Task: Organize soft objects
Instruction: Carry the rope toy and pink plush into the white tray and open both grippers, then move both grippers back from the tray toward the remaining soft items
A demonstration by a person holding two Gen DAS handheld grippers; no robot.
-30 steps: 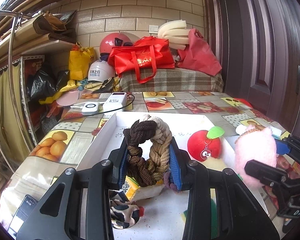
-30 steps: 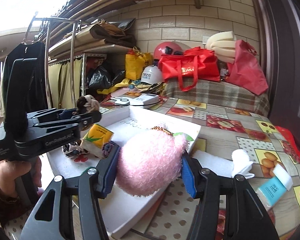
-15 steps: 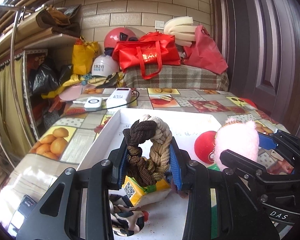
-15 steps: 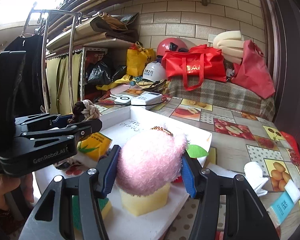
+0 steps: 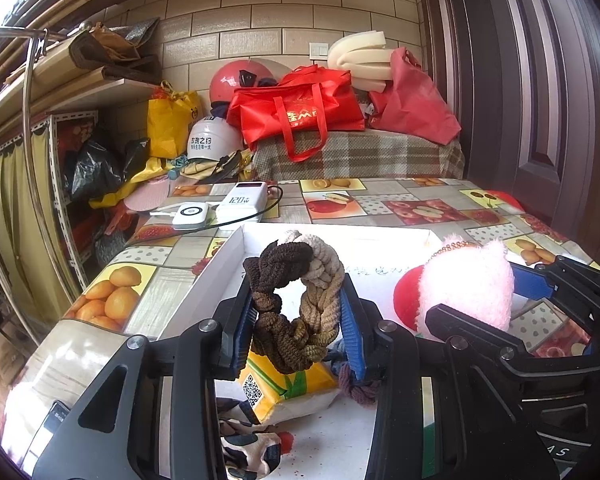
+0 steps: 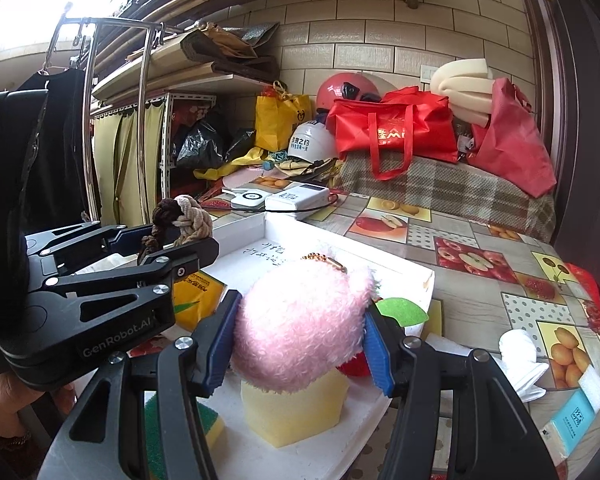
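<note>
My left gripper (image 5: pixel 298 320) is shut on a braided brown and beige hair scrunchie (image 5: pixel 300 280) and holds it above the white tray (image 5: pixel 220 264). My right gripper (image 6: pixel 300 332) is shut on a fluffy pink plush (image 6: pixel 300 320) and holds it over the tray (image 6: pixel 420 276); the plush also shows in the left wrist view (image 5: pixel 464 280). In the tray lie a yellow tissue pack (image 5: pixel 288 384), a leopard-print scrunchie (image 5: pixel 248 448), a red apple plush (image 5: pixel 406 292), a yellow sponge (image 6: pixel 296 408) and a green-yellow sponge (image 6: pixel 156 428).
The tray sits on a fruit-print tablecloth (image 5: pixel 340 204). Two white power banks (image 5: pixel 240 202) with a cable lie behind it. A blue tissue pack (image 6: pixel 572 420) and white foam pieces (image 6: pixel 520 352) lie right of the tray. Bags and helmets are piled at the back.
My right gripper has carried the pink plush leftward, from over the tray's edge to over the tray and its yellow sponge. My left gripper holds the scrunchie about where it was.
</note>
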